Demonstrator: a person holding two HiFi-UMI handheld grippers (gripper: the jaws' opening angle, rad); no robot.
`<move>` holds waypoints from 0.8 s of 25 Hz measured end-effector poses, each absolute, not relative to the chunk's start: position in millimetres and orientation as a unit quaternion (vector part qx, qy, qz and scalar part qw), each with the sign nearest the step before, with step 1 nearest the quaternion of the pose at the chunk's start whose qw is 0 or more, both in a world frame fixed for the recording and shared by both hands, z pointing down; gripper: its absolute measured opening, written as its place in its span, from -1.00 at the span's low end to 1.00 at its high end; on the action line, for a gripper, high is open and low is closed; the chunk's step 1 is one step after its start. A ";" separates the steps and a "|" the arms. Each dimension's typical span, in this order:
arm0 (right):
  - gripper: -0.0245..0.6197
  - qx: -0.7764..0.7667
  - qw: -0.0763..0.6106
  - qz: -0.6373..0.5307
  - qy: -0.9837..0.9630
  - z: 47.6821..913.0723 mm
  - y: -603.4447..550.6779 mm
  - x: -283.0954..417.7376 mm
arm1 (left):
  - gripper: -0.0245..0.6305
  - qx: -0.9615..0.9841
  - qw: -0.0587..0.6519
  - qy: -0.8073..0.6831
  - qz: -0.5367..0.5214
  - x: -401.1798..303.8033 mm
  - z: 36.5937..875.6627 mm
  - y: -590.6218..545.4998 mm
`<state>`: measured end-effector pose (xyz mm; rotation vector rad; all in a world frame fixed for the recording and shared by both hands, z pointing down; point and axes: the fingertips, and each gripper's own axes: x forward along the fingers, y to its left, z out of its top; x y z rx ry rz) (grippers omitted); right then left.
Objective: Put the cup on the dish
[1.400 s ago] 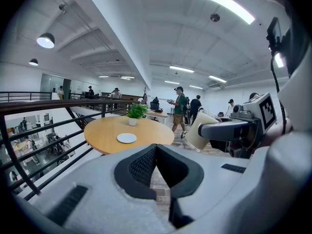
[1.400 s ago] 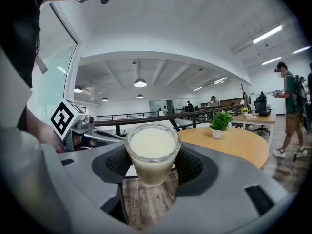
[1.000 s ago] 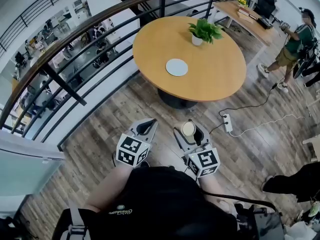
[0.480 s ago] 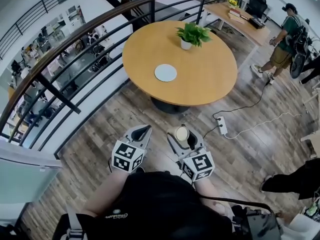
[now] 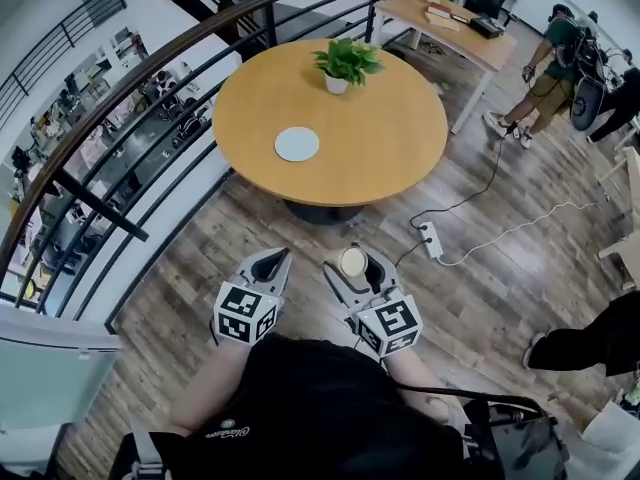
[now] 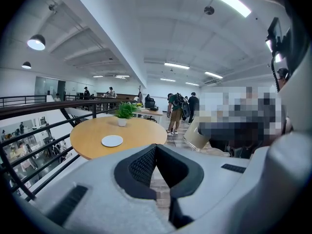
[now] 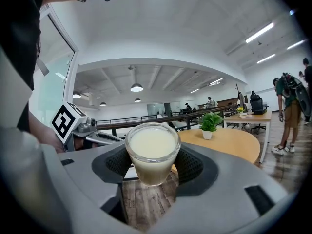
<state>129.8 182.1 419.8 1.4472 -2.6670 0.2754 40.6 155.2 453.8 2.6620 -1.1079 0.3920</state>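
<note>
A clear glass cup of milky liquid stands upright between the pads of my right gripper, which is shut on it. In the head view the cup hangs over the wooden floor, short of the round wooden table. The white dish lies on the table's left half, far ahead of both grippers. My left gripper is beside the right one, shut with nothing in it. In the left gripper view the tips of my left gripper meet, the dish shows beyond them, and the cup is to the right.
A potted plant stands at the table's far side. A black railing curves along the left. A power strip and cable lie on the floor to the right. A person stands by a desk at the back right.
The head view has swung, so the table and dish sit further left in frame. Both grippers keep their pose, with the cup still held in the right one.
</note>
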 end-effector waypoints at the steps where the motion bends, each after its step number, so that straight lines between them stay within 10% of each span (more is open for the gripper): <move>1: -0.11 0.475 0.044 0.086 -0.875 418.1 182.4 134.6 | -0.93 0.909 0.114 -0.378 0.134 45.4 453.3 156.4; 20: -0.11 0.446 0.044 0.057 -0.892 409.6 175.3 137.1 | -0.93 0.900 0.106 -0.404 0.126 55.0 450.9 150.6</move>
